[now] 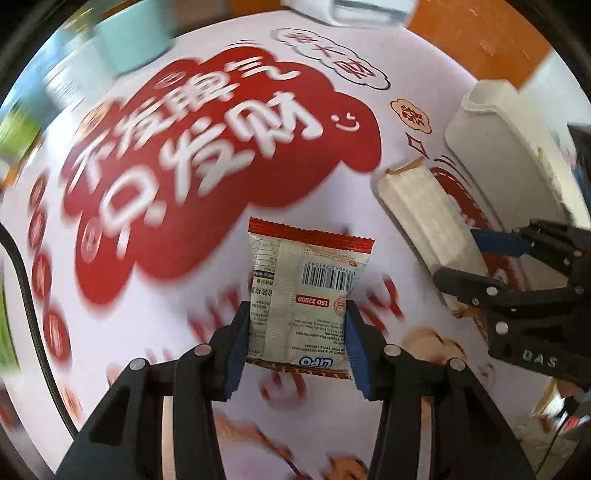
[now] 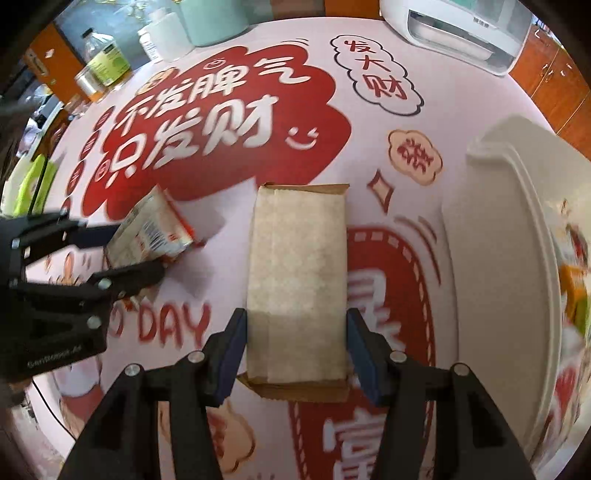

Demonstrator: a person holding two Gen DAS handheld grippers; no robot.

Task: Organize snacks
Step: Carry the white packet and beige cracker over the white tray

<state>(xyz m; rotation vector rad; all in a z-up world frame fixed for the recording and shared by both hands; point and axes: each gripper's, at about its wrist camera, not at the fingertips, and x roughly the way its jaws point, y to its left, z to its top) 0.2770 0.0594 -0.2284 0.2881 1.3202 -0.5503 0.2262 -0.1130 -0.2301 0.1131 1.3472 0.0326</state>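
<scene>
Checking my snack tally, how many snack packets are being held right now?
2. The Lipo packet sits between the left gripper fingers; the long pale packet sits between the right gripper fingers. The white bin may hide more.

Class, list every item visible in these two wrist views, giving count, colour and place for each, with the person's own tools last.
Red-edged foil snack packet: one, cream and red, held above the tablecloth.
Long kraft-paper snack pack: one, beige, held in mid-view.
White plastic bin: one, white, right side.
Printed tablecloth: one, red and white, underneath.
White appliance: one, far edge.
Mint container: one, far left.
Left tool: black, blue pads, gripping the packet.
Right tool: black, blue pads, gripping the pack.
</scene>
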